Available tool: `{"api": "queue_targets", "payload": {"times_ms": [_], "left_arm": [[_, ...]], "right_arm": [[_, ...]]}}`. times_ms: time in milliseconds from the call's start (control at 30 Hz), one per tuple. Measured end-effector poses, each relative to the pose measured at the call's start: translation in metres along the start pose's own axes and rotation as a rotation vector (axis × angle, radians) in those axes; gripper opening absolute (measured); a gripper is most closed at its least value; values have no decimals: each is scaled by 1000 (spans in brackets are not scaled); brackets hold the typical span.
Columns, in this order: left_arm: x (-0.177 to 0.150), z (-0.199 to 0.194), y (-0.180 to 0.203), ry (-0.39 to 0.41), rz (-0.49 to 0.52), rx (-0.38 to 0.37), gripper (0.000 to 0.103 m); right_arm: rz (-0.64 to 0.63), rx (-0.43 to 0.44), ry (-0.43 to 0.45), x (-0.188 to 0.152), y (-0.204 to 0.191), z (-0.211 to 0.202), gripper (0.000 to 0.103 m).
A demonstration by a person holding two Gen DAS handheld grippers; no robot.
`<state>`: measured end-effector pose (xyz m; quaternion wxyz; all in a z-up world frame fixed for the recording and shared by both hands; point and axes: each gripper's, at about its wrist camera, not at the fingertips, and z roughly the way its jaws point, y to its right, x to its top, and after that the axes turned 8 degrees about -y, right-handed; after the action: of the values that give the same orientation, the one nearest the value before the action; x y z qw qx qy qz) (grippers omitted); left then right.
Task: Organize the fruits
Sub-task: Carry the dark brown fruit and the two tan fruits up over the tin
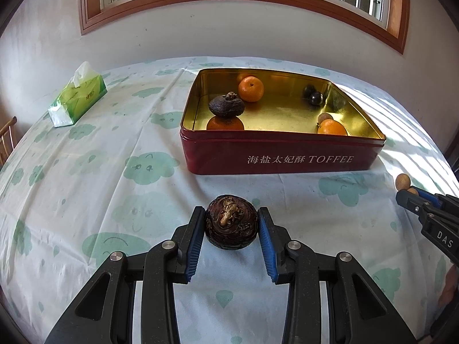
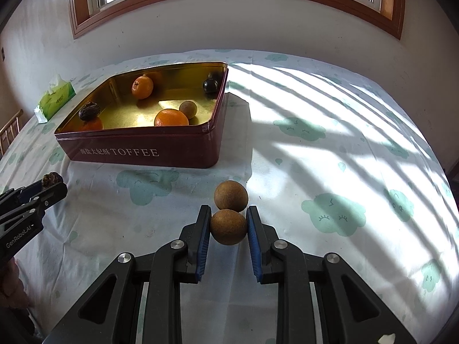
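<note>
Holding two fruits at once, I have both grippers closed on their loads in front of the tin. My left gripper (image 1: pixel 231 225) is clamped on a dark, wrinkled fruit (image 1: pixel 231 226), its blue pads pressing on either side. My right gripper (image 2: pixel 228 227) is closed on a small brown round fruit (image 2: pixel 228 226), gripped the same way. I cannot tell whether either fruit rests on the bench (image 1: pixel 86 172) or is lifted just clear of it.

The red toffee tin (image 1: pixel 281 157) stands open further back on the bench, well apart from both grippers. Inside it I count three oranges: one toward the back (image 1: pixel 251 89), one at the front left (image 1: pixel 225 123) and one at the front right (image 1: pixel 332 127). A dark wrinkled fruit (image 1: pixel 227 105) sits on top of the front-left orange, a small dark round one (image 1: pixel 315 98) lies near the back right, and a small brown one (image 2: pixel 188 109) is beside the front-right orange.

So by my reckoning the job is well past halfway. What remains is to carry these two into the tin, then fetch the second brown fruit (image 2: pixel 231 195), which lies on the cloth touching the one in my right gripper. A tissue pack (image 1: pixel 77 97) sits off to the left, out of the way.
</note>
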<state>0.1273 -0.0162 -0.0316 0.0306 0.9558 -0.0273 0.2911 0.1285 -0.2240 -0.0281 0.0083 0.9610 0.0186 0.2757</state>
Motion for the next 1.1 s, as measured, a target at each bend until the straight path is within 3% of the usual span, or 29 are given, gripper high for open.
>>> {"api": "queue_targets", "payload": {"times_ms": [567,1100], "left_arm": [[11,-19,-21,35,-60,-6,38],[38,-27,-15,70,-20,-1,38]], "right_arm": [[-27,38,64,16,-20,-30,22],[-60,58,95,38,-33,-35,22]]}}
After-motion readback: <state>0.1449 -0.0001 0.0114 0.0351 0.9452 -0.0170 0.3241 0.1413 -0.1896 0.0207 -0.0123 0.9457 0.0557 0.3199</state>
